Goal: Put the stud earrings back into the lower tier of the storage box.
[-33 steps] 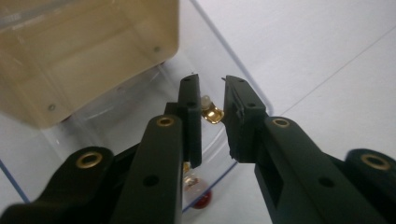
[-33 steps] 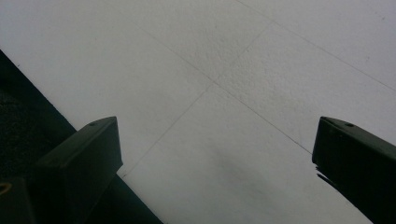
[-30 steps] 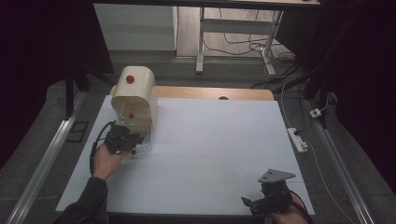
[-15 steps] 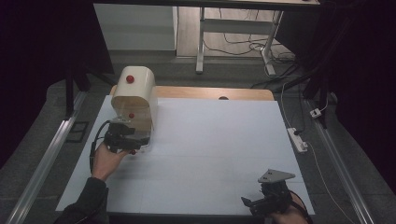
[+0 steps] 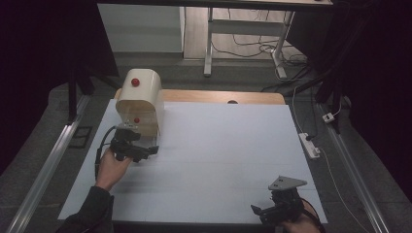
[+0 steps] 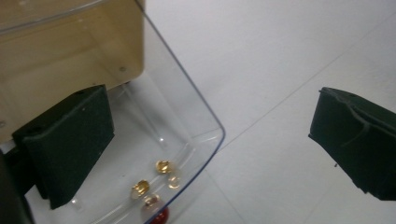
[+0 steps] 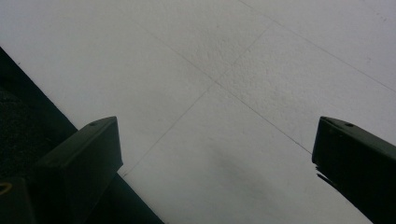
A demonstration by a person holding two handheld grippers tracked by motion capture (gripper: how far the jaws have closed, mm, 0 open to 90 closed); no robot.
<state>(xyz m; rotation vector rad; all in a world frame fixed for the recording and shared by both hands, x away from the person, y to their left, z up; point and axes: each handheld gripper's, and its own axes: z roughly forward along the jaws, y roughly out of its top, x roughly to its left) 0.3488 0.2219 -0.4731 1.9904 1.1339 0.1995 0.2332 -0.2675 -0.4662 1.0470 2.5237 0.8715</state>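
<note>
Left gripper (image 5: pixel 145 151) at the clear lid (image 6: pixel 187 135) of the cream bread box (image 5: pixel 141 99), jaws spread.
The box is seen near the table's (image 5: pixel 228 155) far left corner with the lid swung open; nothing is gripped. The right gripper (image 5: pixel 265 211), also spread, is held idle at the near right edge.

We see a cream, round-topped wooden box (image 5: pixel 141 99) with a red knob (image 5: pixel 135 82) on top, just beyond the left claw (image 5: pixel 148 151). A clear plastic tray (image 6: pixel 205 126) runs out from the box's base, under that claw's left jaw. A few small gold round pieces (image 6: pixel 163 166) lie in it, with a red round piece (image 6: pixel 159 217) closest to the claw. A white matte sheet (image 5: pixel 218 155) with faint grid lines lies under both claws. Well to the right of the right claw (image 5: pixel 265 212), a white power strip (image 5: pixel 309 144) lies on the grey floor. Far beyond both claws stand grey metal desk legs (image 5: pixel 209 43), with cables nearby.
</note>
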